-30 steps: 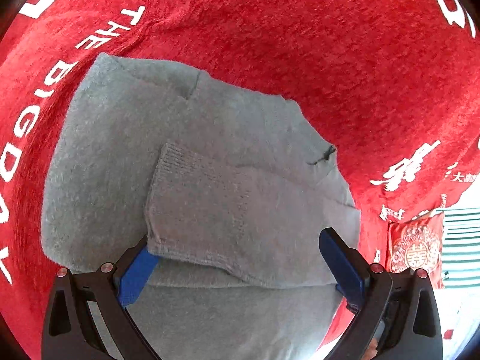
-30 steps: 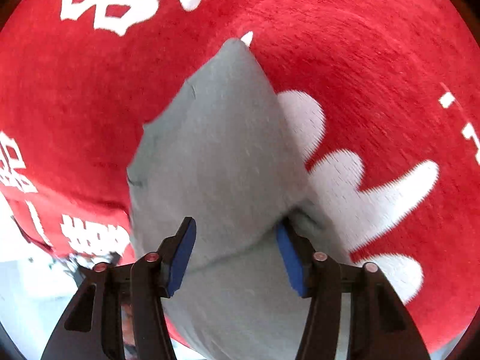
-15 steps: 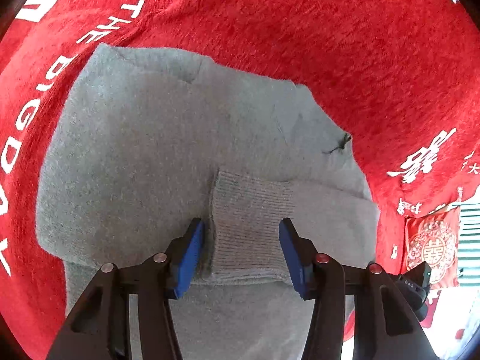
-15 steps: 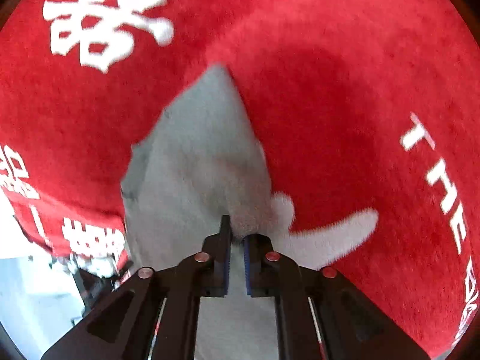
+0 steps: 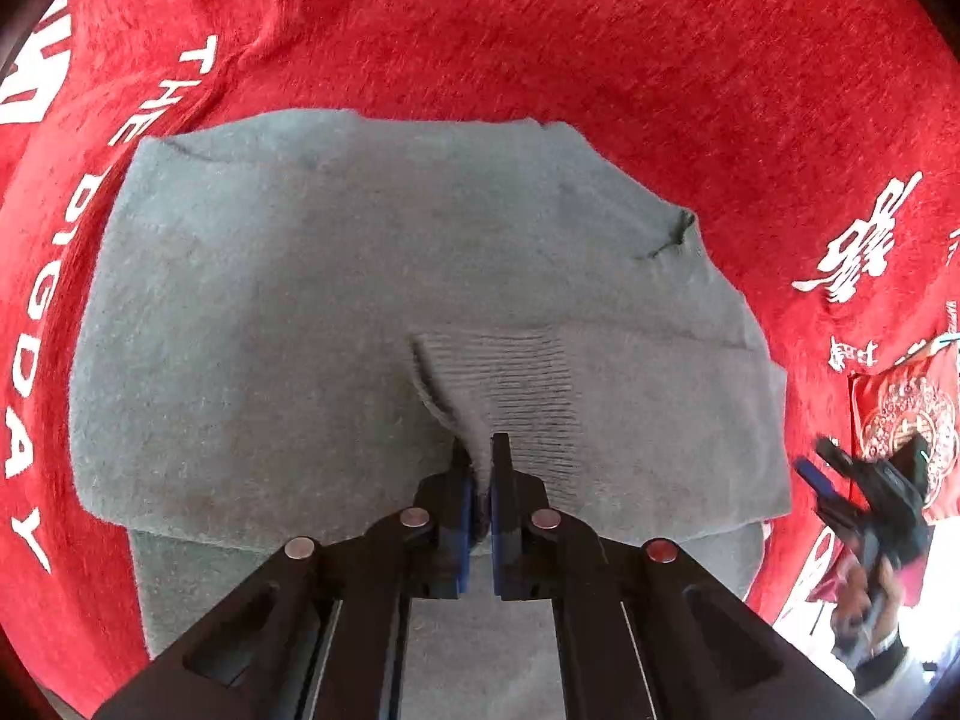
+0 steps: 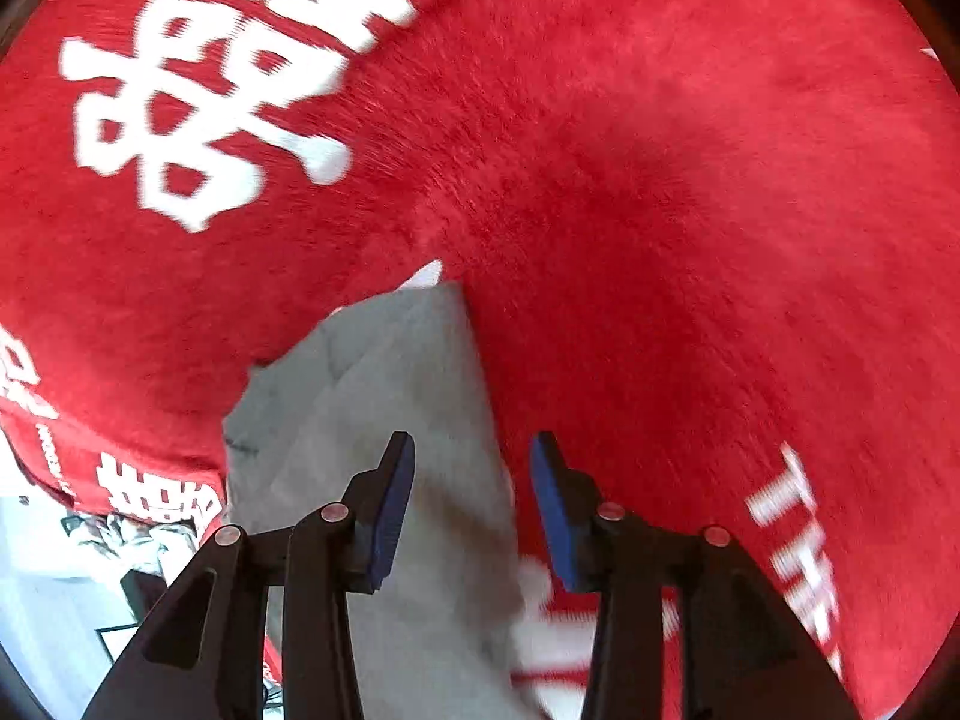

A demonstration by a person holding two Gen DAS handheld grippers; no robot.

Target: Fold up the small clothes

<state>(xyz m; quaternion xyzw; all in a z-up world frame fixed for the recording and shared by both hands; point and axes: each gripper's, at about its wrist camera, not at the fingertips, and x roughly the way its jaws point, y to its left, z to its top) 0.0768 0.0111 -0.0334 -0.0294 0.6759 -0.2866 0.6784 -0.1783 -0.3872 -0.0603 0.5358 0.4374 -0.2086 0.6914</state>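
a grey knitted sweater [image 5: 312, 312] lies flat on a red cloth [image 5: 540, 30] with white lettering that covers the surface. the left hand-held gripper [image 5: 477, 468] is pressed together, pinching the ribbed cuff [image 5: 516, 378] of the sleeve folded across the sweater's body. the right hand-held gripper [image 6: 473, 456] is opening, its blue pads apart over the sweater's edge, gripping nothing

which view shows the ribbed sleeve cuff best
The left wrist view. There the ribbed cuff lies folded across the grey sweater, with the left gripper shut on its edge. The right wrist view shows only a blurred plain part of the sweater below the opening right gripper; no cuff shows.
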